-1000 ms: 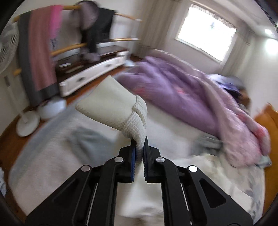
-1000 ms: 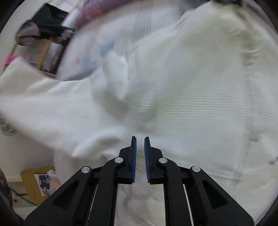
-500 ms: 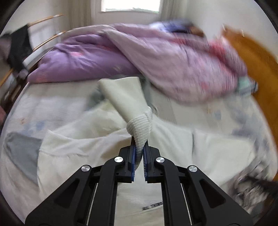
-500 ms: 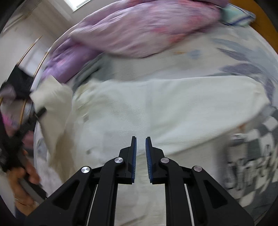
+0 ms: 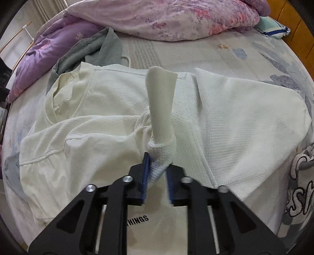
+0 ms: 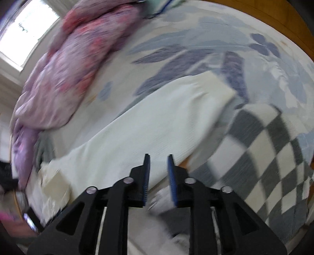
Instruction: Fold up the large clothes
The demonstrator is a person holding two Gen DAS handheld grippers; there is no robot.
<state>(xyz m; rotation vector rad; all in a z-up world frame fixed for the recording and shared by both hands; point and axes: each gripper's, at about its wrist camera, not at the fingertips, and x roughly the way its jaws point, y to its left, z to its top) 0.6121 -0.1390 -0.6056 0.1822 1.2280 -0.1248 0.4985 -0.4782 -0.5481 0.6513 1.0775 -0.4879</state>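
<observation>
A large cream knit sweater (image 5: 102,109) lies spread on the bed. My left gripper (image 5: 157,172) has its jaws a little apart around the ribbed cuff (image 5: 162,155) of one sleeve; the sleeve (image 5: 161,98) runs up and over the sweater's body. The sweater's other sleeve (image 6: 157,121) lies flat across the bed in the blurred right wrist view, its cuff (image 6: 217,86) at the far right. My right gripper (image 6: 158,176) is slightly open and empty, just above that sleeve's near edge.
A purple and pink duvet (image 5: 166,17) is heaped along the far side of the bed. A grey garment (image 5: 94,49) lies beside the sweater's collar. A checkered grey-and-white garment (image 6: 274,157) lies at the right. The floral bedsheet (image 5: 225,51) shows beyond the sweater.
My left gripper swung the sleeve cuff from the room side over onto the sweater's body and its jaws have loosened. My right gripper moved right along the other sleeve and opened slightly.
</observation>
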